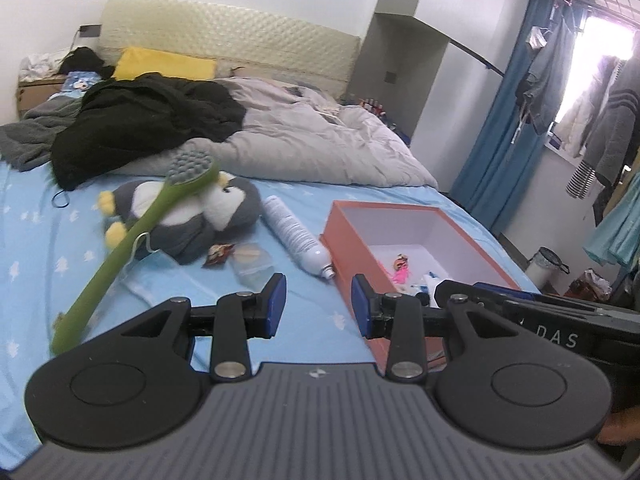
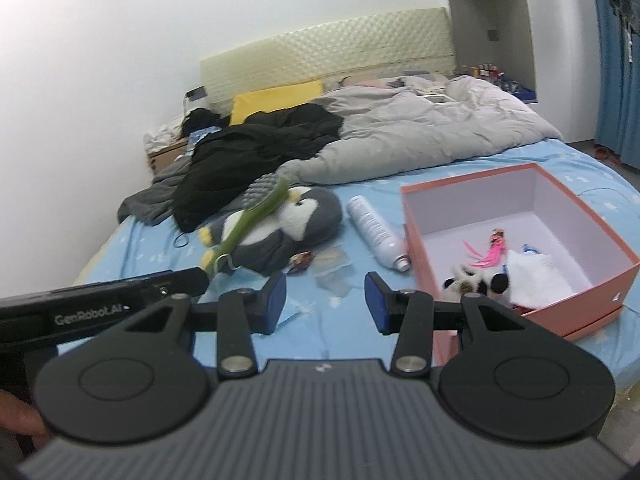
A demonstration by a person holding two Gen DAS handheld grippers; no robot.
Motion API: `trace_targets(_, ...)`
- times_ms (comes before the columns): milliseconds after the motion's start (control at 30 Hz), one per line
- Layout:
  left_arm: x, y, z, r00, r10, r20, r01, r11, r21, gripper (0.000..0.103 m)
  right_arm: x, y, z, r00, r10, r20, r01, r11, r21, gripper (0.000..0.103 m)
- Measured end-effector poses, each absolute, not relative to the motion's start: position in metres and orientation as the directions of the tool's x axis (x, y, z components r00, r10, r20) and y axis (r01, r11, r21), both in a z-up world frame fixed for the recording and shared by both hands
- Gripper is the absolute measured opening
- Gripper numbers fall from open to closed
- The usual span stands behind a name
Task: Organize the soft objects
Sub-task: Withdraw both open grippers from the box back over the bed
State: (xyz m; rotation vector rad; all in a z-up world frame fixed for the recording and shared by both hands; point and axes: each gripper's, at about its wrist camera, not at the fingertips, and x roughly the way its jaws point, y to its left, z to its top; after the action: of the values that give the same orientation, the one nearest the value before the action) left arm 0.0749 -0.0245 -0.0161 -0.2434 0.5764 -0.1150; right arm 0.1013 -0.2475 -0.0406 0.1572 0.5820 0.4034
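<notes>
both grippers [image 1: 319,304] [image 2: 325,303] hover parted and empty over blue bedsheet [image 1: 32,240].

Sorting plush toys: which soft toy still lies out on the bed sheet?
The grey penguin plush, under the green brush; the small black-and-white plush is already inside the orange box.

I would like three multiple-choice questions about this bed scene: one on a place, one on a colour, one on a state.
1. Where does the green brush lie?
A. in the box
B. across the penguin plush
C. on the yellow pillow

2. What colour is the outside of the box?
A. orange
B. black
C. green

3. How does the white spray bottle stand?
A. upright
B. on its side
C. inside the box

Answers:
1 B, the handle crosses the plush's body.
2 A, the outer walls are orange and the inside is white.
3 B, it lies flat on the blue sheet.
</notes>
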Motion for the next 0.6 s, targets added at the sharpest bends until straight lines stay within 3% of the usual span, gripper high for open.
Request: trace_targets(600,0.057,0.008,-0.078,0.789,-0.094,-0.607,-0.093,0.959,-0.269,0.05,0.079,-0.219,-0.092,0.693,0.453,-0.561,-0.377,0.891,0.253,0.046)
